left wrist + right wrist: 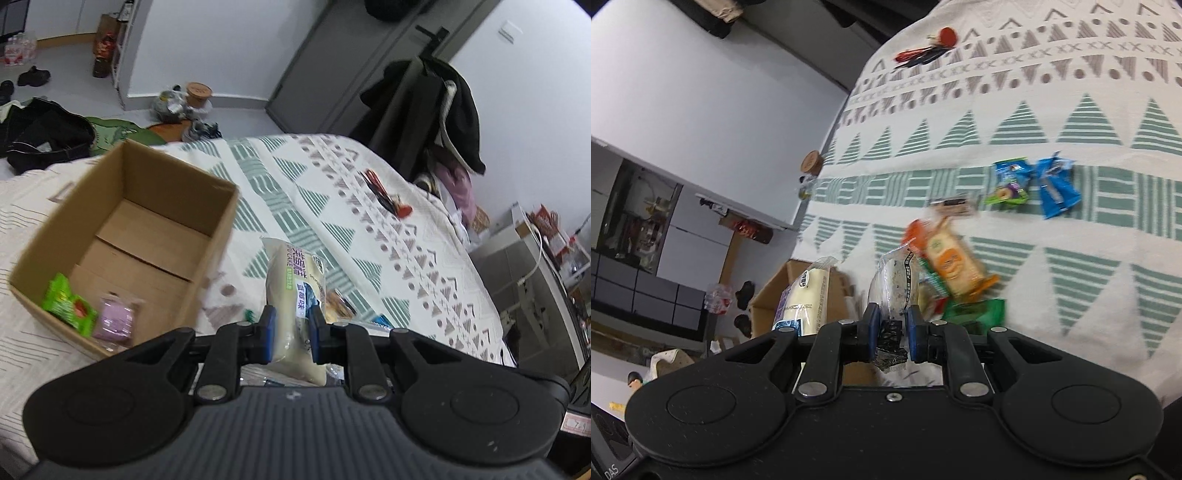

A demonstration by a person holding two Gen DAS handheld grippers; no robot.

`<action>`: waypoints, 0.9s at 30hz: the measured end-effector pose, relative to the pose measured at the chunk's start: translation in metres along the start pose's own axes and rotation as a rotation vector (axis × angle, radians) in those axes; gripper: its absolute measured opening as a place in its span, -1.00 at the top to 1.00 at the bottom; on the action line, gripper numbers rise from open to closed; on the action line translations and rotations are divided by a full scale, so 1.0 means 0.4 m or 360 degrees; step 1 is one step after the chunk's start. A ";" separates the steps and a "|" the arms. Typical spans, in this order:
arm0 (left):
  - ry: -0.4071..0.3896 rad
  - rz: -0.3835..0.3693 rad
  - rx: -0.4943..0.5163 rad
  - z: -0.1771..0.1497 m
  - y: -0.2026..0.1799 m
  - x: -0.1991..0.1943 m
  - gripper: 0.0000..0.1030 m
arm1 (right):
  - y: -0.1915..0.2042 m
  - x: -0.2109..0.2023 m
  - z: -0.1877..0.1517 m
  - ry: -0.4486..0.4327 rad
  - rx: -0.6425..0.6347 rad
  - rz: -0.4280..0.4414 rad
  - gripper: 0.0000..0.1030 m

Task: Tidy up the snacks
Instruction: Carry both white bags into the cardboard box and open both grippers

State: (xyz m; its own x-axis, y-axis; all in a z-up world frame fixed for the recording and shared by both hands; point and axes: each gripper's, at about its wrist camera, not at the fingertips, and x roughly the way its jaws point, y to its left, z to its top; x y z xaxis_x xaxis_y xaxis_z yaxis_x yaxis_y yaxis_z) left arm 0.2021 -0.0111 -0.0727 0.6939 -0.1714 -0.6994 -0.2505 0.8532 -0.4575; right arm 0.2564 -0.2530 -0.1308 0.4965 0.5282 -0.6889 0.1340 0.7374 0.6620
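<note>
The left hand-held gripper (289,334) clamps its blue pads on a cream-coloured wrapped cake packet (293,295), held up just right of the open brown cardboard box (207,236) on the patterned bedspread (369,206). Inside the box lie a green snack packet (68,304) and a purple one (114,319). The right hand-held gripper (891,326) pinches a clear speckled snack wrapper (895,282), above loose orange (951,262), green (1006,181) and blue (1056,186) packets on the bed.
</note>
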 end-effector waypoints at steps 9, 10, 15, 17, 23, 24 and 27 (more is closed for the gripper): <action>-0.0079 0.0029 -0.0053 0.049 0.098 -0.054 0.66 | 0.099 0.031 -0.035 0.0017 -0.0060 0.0045 0.69; -0.0085 0.0033 -0.0059 0.053 0.107 -0.057 0.66 | 0.109 0.034 -0.038 0.0020 -0.0067 0.0048 0.69; -0.0106 0.0054 -0.0103 0.073 0.160 -0.071 0.66 | 0.158 0.056 -0.062 0.0039 -0.0109 0.0058 0.69; -0.0111 0.0065 -0.0121 0.078 0.181 -0.075 0.66 | 0.176 0.064 -0.071 0.0047 -0.0123 0.0063 0.69; -0.0127 0.0083 -0.0172 0.095 0.240 -0.087 0.66 | 0.236 0.094 -0.091 0.0075 -0.0141 0.0093 0.69; -0.0129 0.0083 -0.0178 0.098 0.248 -0.089 0.66 | 0.248 0.101 -0.094 0.0081 -0.0148 0.0100 0.69; -0.0130 0.0088 -0.0196 0.103 0.273 -0.092 0.66 | 0.283 0.118 -0.102 0.0093 -0.0174 0.0113 0.70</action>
State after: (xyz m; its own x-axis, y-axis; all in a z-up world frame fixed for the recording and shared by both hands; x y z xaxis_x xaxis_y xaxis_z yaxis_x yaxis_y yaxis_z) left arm 0.1770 0.1088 -0.0741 0.7281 -0.0812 -0.6807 -0.3670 0.7925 -0.4871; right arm 0.2600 -0.1273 -0.1001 0.4504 0.6019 -0.6594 0.0043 0.7371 0.6758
